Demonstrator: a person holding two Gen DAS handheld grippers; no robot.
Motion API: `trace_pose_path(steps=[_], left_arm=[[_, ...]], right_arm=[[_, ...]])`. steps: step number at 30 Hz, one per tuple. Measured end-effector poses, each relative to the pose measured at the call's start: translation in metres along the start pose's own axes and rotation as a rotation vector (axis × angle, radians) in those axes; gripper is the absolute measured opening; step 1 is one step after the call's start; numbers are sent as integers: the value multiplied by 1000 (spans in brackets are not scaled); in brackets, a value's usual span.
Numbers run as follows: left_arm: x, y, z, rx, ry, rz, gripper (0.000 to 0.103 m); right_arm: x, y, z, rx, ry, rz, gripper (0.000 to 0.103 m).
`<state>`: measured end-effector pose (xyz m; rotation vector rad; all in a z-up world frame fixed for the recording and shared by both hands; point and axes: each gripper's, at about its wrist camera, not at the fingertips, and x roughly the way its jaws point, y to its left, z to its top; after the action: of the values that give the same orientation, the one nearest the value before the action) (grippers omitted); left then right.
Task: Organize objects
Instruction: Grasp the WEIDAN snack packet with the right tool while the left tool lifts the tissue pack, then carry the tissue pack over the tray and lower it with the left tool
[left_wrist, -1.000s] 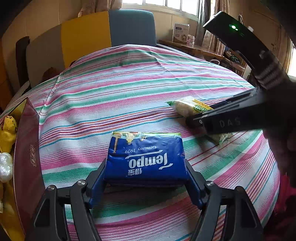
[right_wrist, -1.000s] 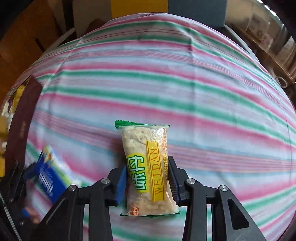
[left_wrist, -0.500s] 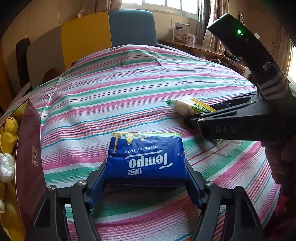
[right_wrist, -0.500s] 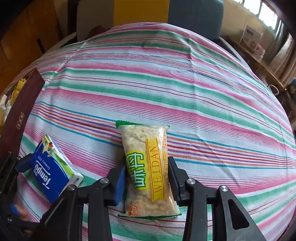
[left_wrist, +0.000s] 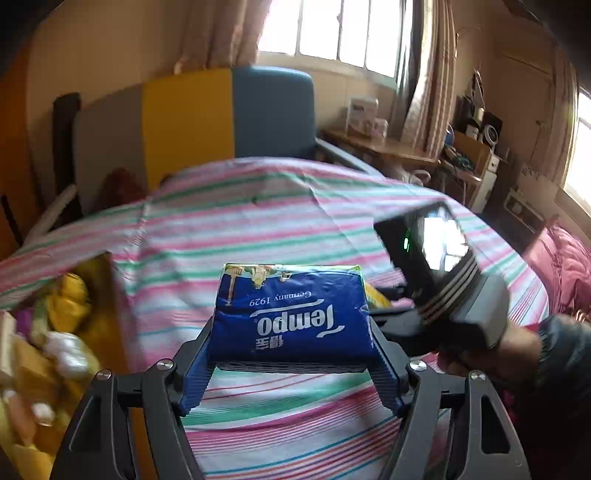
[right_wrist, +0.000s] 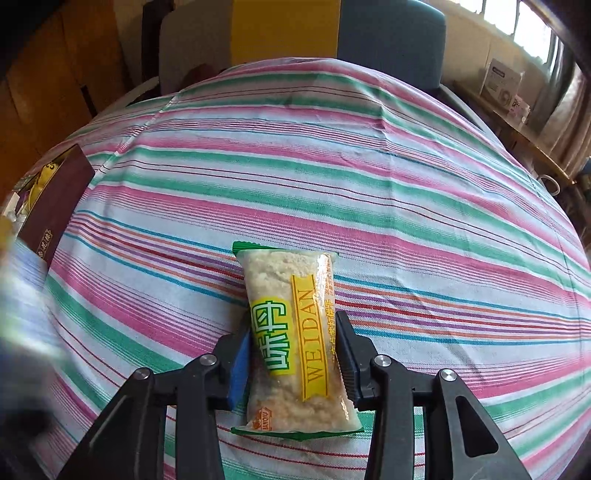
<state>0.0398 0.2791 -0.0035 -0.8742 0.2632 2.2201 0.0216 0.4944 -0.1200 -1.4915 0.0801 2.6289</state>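
The left gripper (left_wrist: 291, 363) now carries the blue tissue pack (left_wrist: 291, 317) clear of the striped cloth (left_wrist: 258, 229), where a second ago the pack lay on it between the same jaws. Beyond the jaws its view tips up to window and curtains, and the box (left_wrist: 74, 332) off its left jaw shows blurred, more of its contents exposed. From the right wrist, the tissue pack no longer lies on the cloth left of the jaws; only a blurred pale-blue smear (right_wrist: 26, 302) fills that edge.
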Motion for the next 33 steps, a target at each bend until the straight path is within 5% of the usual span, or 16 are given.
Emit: trace_pose_path(steps=[33], left_arm=[[-59, 126, -42, -230, 26, 224, 74]], right_arm=[[-5, 11, -1, -28, -33, -46, 43]])
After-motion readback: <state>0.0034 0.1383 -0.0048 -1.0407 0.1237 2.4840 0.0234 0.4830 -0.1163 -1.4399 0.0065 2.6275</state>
